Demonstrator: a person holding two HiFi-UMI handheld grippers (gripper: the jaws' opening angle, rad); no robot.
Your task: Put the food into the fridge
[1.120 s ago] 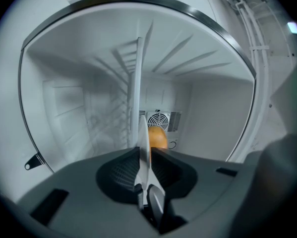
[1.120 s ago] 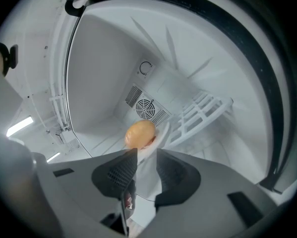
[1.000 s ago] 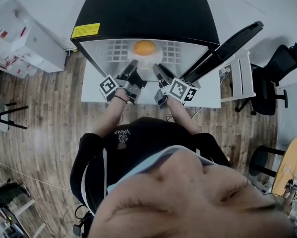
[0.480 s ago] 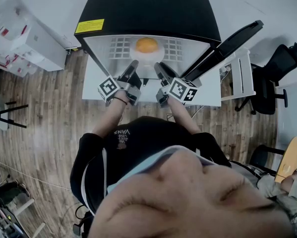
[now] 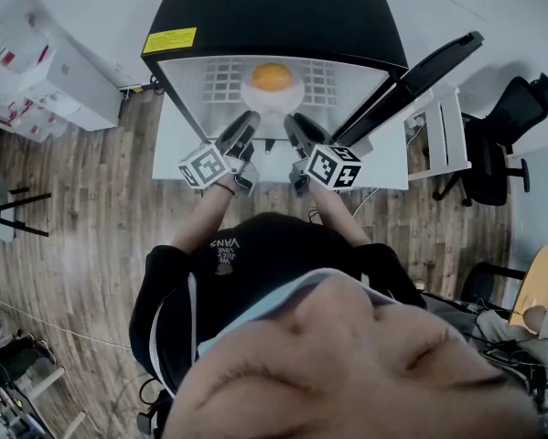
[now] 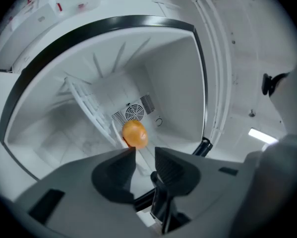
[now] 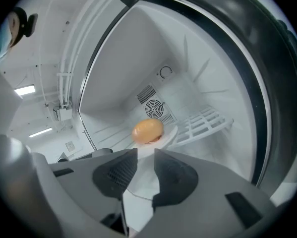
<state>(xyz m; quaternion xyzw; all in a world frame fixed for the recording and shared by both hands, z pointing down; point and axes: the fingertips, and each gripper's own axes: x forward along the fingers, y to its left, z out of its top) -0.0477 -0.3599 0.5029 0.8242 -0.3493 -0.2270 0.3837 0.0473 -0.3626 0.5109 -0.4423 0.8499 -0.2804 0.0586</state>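
An orange bun lies on a small white plate on the wire shelf inside the open black fridge. The left gripper view shows the bun just past the jaw tips, and the right gripper view shows the bun on the plate. My left gripper and right gripper sit side by side at the fridge mouth, just short of the plate's near rim. The jaws of the left gripper and the right gripper stand a narrow gap apart, holding nothing.
The fridge door hangs open to the right. The fridge stands on a white table on wooden flooring. White boxes sit at the left and a black office chair at the right. A fan grille marks the fridge's back wall.
Both grippers have drawn back a little from the fridge opening. The plate with the bun has stayed on the shelf.
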